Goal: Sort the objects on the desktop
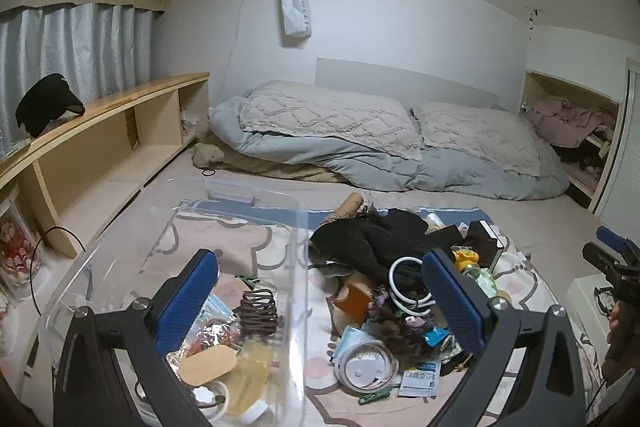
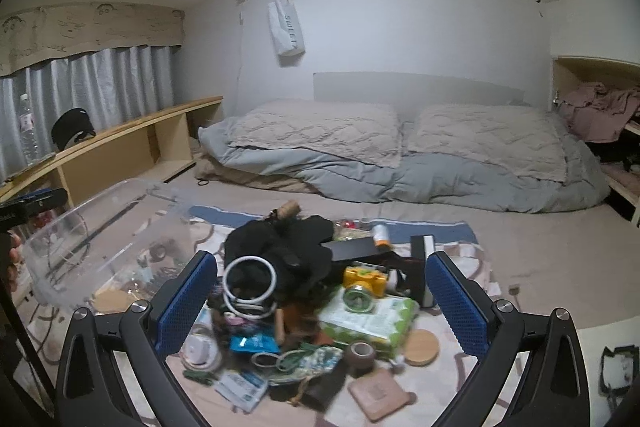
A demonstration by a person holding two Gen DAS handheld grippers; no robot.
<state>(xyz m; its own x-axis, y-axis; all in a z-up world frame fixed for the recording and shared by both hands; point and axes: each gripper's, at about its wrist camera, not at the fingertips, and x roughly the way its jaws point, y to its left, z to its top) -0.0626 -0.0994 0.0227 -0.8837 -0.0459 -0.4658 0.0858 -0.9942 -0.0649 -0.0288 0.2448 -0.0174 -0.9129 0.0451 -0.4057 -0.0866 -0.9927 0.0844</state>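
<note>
Barely started tbh: few bits inside clear bin (image 1: 120, 267), big pile (image 2: 304, 299) left; both grippers (image 1: 320, 303) (image 2: 322, 303) spread wide, holding nothing.

The left gripper (image 1: 320, 291) is held low and level, its two blue-padded fingers (image 1: 188, 303) spread wide apart with nothing gripped between them. The right gripper (image 2: 322, 297) is carried in the same pose, its jaws likewise parted wide and nothing clamped. In the left wrist view the right gripper is seen at the far right edge (only partly, dark frame with a blue pad), and part of the holding hand (image 1: 614, 323) is glimpsed beneath it.
</note>
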